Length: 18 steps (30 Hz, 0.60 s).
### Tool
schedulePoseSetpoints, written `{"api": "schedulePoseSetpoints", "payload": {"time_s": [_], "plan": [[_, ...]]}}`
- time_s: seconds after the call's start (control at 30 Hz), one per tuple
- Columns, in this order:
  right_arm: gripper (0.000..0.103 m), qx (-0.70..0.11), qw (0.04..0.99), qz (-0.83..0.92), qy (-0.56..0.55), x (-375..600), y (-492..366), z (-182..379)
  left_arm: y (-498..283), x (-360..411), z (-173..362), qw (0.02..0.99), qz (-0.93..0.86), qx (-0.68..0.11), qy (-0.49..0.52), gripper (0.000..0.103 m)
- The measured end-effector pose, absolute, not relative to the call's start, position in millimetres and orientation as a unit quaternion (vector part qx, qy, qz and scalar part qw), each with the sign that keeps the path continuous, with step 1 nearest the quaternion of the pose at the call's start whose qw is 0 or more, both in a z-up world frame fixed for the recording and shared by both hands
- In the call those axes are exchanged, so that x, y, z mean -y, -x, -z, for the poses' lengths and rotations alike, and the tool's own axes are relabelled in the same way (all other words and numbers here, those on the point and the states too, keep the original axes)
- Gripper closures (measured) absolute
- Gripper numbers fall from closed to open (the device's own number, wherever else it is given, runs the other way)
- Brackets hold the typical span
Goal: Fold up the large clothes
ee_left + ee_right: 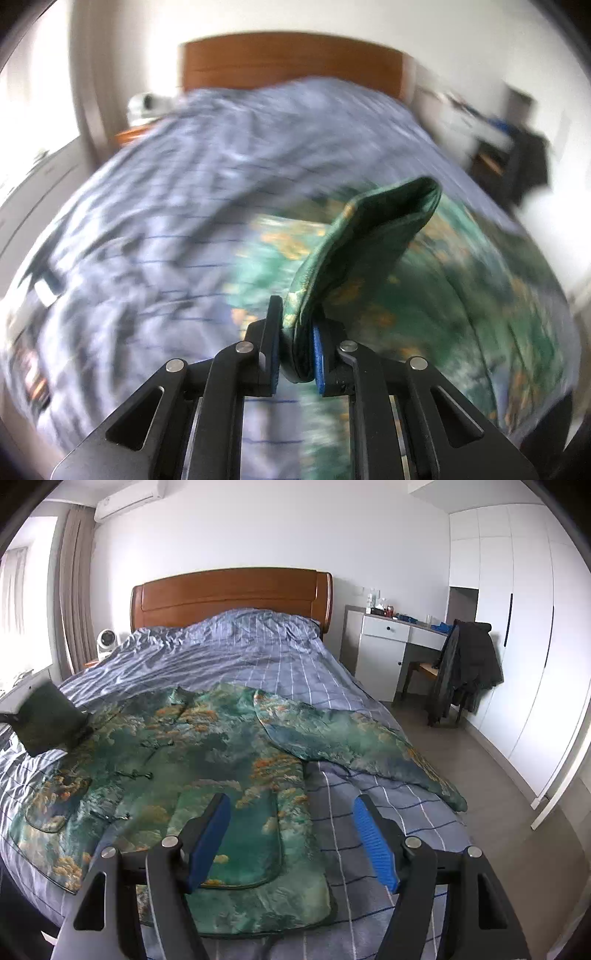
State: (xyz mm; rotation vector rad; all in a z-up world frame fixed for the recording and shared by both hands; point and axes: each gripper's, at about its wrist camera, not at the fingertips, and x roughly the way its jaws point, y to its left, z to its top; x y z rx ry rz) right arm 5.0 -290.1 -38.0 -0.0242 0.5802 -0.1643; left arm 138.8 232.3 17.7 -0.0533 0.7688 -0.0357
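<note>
While the green, cloud-patterned satin jacket (207,760) lies spread front-up across the blue striped bedcover (280,664), the left gripper (295,350) has its fingers clamped on a padded cuff of the jacket's sleeve (369,236), which rises from the grip. The right gripper (291,834) hovers over the jacket's lower hem with its blue-padded fingers (208,834) spread apart and nothing between them. The other sleeve (343,734) lies extended toward the bed's edge. The step in hand appears to be folding the gripped sleeve across the body. For a clean fold, the cuff should be carried low and flat, laid parallel to the hem, and released only once the fabric rests without wrinkles.
</note>
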Motion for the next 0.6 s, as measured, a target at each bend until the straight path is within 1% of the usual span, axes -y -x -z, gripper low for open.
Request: {"api": "schedulePoseSetpoints", "payload": {"time_s": [0.03,0.1,0.17,0.23,0.3,0.33,0.37,0.4,0.43,0.5,0.6], "plan": [[0.032,-0.284,0.955,0.080,0.012,287.2,-5.0,37.8,-135.0,-251.0,-18.8,0.928,-0.010,-0.371,0.032,0.088],[0.032,-0.285,0.956,0.076,0.010,285.0,-5.4,38.9,-129.1,-292.0,-15.7,0.923,-0.076,-0.374,0.046,0.082],[0.033,-0.288,0.955,0.068,0.006,280.9,-8.2,40.4,-122.0,-325.3,-7.2,0.915,-0.129,-0.378,0.059,0.079],[0.033,-0.290,0.955,0.062,0.004,277.4,-7.2,40.8,-113.6,-350.4,5.4,0.901,-0.180,-0.388,0.065,0.071],[0.033,-0.291,0.955,0.059,0.005,274.9,-6.9,40.8,-103.1,-359.8,18.8,0.894,-0.197,-0.394,0.080,0.055],[0.033,-0.291,0.955,0.059,0.006,275.0,-6.3,40.7,-98.4,-357.7,23.7,0.894,-0.196,-0.395,0.086,0.051],[0.033,-0.292,0.955,0.060,0.006,275.0,-6.5,40.4,-91.6,-351.4,29.7,0.894,-0.187,-0.397,0.090,0.045],[0.033,-0.293,0.954,0.061,0.006,276.3,-6.2,40.4,-92.6,-339.9,36.1,0.894,-0.176,-0.401,0.090,0.040],[0.033,-0.297,0.953,0.062,0.006,278.8,-6.8,41.6,-89.7,-329.8,39.8,0.895,-0.162,-0.407,0.088,0.038],[0.032,-0.307,0.950,0.065,0.002,285.2,-8.4,45.8,-85.0,-307.9,47.7,0.895,-0.118,-0.422,0.090,0.027],[0.032,-0.330,0.942,0.064,-0.016,297.9,-13.2,54.4,-85.2,-264.8,67.1,0.886,-0.037,-0.453,0.095,0.020]]}}
